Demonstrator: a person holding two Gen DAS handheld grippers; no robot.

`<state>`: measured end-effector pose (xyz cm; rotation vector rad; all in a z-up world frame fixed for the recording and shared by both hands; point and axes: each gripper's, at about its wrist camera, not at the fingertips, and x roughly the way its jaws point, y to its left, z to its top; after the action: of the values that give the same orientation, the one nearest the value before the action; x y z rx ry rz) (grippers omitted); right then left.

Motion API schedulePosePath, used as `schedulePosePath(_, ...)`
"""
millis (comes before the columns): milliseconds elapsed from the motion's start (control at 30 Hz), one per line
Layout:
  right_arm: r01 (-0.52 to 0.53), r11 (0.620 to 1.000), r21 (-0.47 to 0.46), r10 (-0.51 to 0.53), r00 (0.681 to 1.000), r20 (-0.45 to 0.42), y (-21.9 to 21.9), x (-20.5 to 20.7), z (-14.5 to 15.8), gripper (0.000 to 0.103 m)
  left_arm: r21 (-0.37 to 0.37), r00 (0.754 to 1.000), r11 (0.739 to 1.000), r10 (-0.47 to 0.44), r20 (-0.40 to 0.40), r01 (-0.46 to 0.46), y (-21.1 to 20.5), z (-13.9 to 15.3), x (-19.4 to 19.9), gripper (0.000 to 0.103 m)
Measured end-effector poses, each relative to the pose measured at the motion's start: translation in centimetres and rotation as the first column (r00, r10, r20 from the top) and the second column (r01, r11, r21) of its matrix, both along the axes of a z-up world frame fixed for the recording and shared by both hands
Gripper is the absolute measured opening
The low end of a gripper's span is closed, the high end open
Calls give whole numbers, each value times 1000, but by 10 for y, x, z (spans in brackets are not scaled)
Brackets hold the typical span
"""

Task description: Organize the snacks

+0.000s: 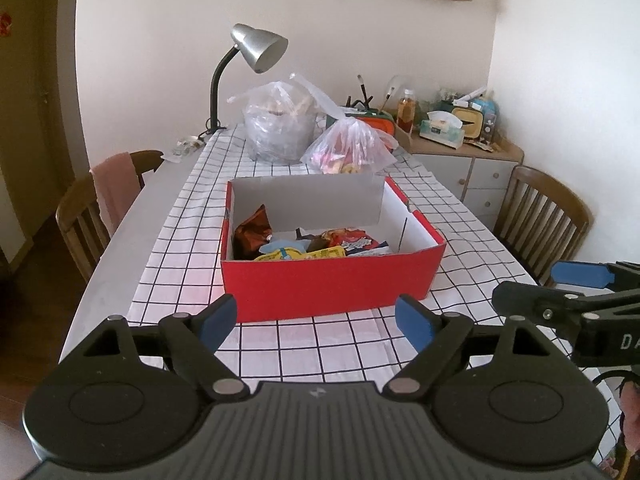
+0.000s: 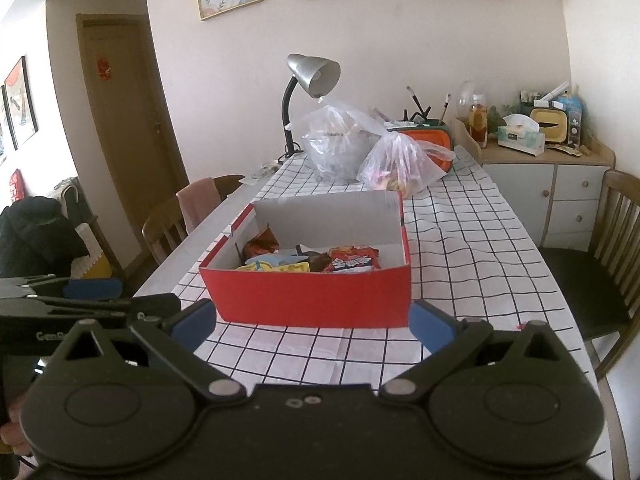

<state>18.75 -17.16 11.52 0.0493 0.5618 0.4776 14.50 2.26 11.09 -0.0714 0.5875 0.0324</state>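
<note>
Left claw [image 1: 316, 320] wide, nothing between blue pads, hovering over checked cloth [image 1: 320, 348] just short of red box [image 1: 332, 284]; right claw [image 2: 312, 324] likewise spread wide and empty, same side of box, beside left one. Box sits mid-surface [image 1: 132, 248], flap up at far end, snack packets [image 1: 312, 246] piled inside near front wall. Beyond box: two clear plastic bags [image 1: 280, 128], silver desk lamp [image 1: 260, 48]. Wooden chairs [image 1: 544, 216] flank surface
</note>
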Motion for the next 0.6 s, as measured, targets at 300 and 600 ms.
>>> schedulePosePath(300,18,1000,-12,-18,1000,11,-1,-1,3,103,0,1000,1000,-11,14,11,-2,5,-5,86)
schedulePosePath(600,25,1000,-4,-25,1000,11,-3,-2,5,103,7,999,1000,-24,23,23,-6,9,-8,86)
